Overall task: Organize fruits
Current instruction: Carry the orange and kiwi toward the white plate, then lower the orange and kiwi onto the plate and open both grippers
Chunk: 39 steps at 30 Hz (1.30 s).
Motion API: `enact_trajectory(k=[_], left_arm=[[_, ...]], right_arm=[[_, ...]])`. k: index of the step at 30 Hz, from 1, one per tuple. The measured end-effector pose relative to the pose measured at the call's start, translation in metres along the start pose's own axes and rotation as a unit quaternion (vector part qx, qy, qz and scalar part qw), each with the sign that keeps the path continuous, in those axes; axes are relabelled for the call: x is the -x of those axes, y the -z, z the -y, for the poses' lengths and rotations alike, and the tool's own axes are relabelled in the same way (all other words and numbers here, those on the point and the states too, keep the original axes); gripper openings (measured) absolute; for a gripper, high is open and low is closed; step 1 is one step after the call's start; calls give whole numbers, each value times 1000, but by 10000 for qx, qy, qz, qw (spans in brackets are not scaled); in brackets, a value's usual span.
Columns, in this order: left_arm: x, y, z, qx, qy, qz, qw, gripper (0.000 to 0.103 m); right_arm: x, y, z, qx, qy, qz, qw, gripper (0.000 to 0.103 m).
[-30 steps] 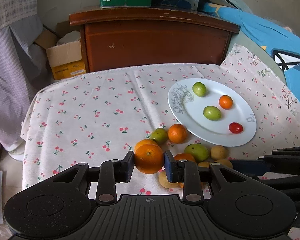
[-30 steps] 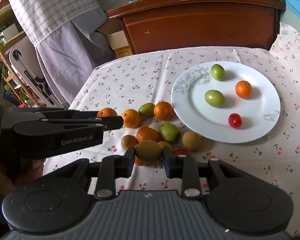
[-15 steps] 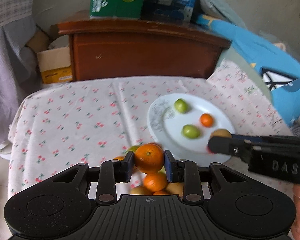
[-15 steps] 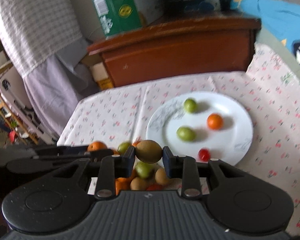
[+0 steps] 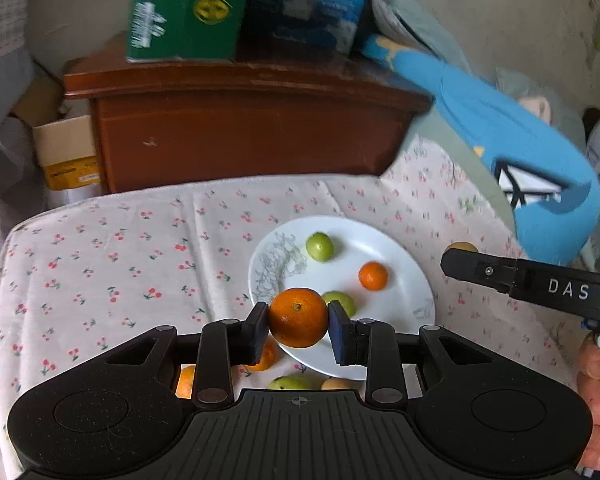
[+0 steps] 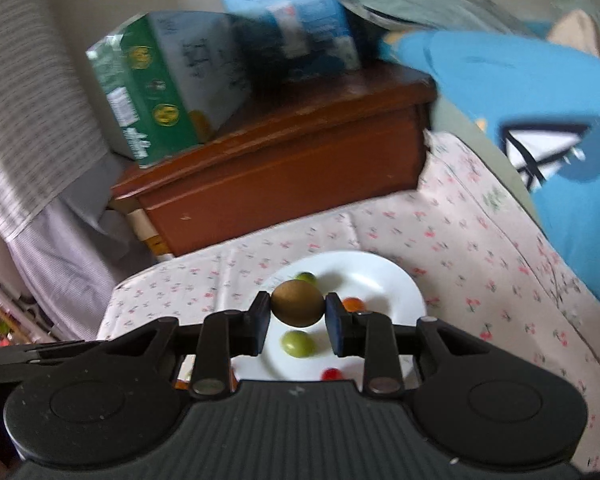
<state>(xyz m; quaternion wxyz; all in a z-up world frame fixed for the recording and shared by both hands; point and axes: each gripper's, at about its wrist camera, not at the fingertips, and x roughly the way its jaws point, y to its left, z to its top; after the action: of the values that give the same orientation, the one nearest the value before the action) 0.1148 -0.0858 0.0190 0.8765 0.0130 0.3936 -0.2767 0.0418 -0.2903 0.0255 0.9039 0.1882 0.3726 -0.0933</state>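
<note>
Both tongs are loaded rn: left tongs (image 5: 298, 318) clamped on an orange (image 5: 298, 317), right tongs (image 6: 298, 309) clamped on a brownish kiwi-looking fruit (image 6: 297, 303), both held up over the near side of the white plate (image 5: 404, 268). Looks like the carry-to-plate step, w/ a few fruits already on it. Next move imo: lower each over a bare spot, then let go gently so nothing rolls off onto the worktop (image 5: 100, 264).

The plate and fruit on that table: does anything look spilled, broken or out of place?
Nothing spilled or broken. The white plate holds a few fruits, while some loose fruit lies on the cloth beside its near edge. Each tool carries one piece: an orange and a brownish fruit.
</note>
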Motion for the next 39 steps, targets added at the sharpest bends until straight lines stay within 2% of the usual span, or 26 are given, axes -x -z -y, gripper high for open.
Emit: enact_trajectory(k=[5,12,20,29,31,33,35,38,39], left_arm=[[-20,-5,5,-248,166,-207,9993,29],[-49,-7,8,-403,172,-485,9979,29],[-71,-2,11,-462,170,-753,9959,29],[-84,-3,13,-476,199,-844,9951,31],[-83,-4,12,-431,263,-816,9954,43],[-81,-5,12,-393,297,-728,9961,76],[-77,-6,13,-383,263,-625,9970,88],[-69,-8,13,-325,246,-470,9981,90],[-65,-9,11,-221,285,-422,9985,94]], right_arm=[[-11,5,14,-459,71,-262,9986,29],[-31,13,27,-912,213,-583,9939,29],[-46,16,38,-1235,386,-693,9892,29],[-58,18,47,-1545,475,-813,9835,30],[-60,18,48,-1578,488,-798,9830,33],[-59,17,48,-1586,476,-735,9835,33],[-57,15,47,-1619,412,-677,9836,35],[-54,12,46,-1625,378,-625,9840,43],[-52,11,45,-1592,393,-598,9846,44]])
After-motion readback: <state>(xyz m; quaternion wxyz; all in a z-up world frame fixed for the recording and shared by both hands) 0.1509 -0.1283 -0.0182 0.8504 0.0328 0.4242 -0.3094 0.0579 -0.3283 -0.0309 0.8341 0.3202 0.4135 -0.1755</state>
